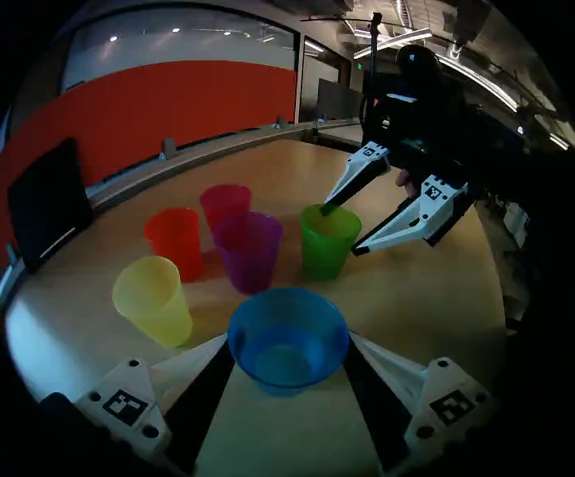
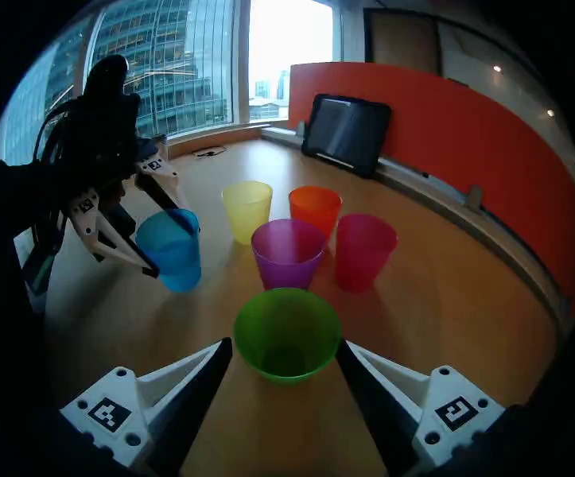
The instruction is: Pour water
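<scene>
Pale wood of the table carries six coloured cups under an orange wall, and we judge the trouble ahead lies in how closely they crowd. Our left gripper is clenched on the blue cup, one finger pressed to each side. The cup sits on the table nearest that camera, with what looks like water low inside it. Our right gripper is clamped likewise on the green cup, which stands just beside the purple cup and looks empty, though we cannot be sure. If we pour from blue into green, the wide blue rim could throw a broad sheet that overshoots the green mouth and wets the wood. These cups look thin and slick, so a hard squeeze may buckle the wall and slop water out, while a soft one may let the tapered cup slide down through the fingers as it tilts. Swinging either cup across could knock the purple cup or the yellow cup, and the two grippers may clash fingers where they meet over the rim.
</scene>
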{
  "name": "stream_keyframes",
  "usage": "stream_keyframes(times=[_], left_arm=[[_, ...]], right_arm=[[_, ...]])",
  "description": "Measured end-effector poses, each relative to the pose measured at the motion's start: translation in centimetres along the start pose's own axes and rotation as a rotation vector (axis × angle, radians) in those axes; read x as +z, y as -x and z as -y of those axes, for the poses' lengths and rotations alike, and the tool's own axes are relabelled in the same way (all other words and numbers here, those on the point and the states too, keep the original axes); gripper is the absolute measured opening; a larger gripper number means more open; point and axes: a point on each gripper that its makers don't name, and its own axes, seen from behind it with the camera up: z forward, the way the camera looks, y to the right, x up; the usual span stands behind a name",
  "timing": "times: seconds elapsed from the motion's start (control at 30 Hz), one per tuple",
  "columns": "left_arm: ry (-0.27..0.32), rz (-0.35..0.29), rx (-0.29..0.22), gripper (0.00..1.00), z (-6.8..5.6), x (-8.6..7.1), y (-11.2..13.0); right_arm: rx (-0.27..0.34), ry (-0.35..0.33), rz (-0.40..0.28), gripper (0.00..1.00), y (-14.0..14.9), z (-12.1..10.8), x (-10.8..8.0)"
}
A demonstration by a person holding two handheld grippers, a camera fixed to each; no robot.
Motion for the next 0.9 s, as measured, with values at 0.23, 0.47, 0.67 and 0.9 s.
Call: stream_keyframes(times=[0.23,0.47,0.67,0.9], left_arm=[[-0.022,-0.02,-0.001,0.87,0.5,-1.2,-0.4],[-0.034,-0.037,-0.009,0.87,0.8,-2.2,-0.5],[-0.049,-0.058,-0.009,0.87,0.9,-2.9,-1.0],[-0.067,-0.1,-0.014,0.87,0.7,-4.0,-2.1]], right_arm=[[0.005,0.0,-0.003,1.0,-0.3,0.3,1.2],[0.018,0.016,-0.009,0.92,-0.6,0.2,1.6],[0.029,0.018,-0.027,0.92,-1.0,0.7,1.2],[0.031,0.039,-0.079,0.92,-2.5,0.9,-0.2]])
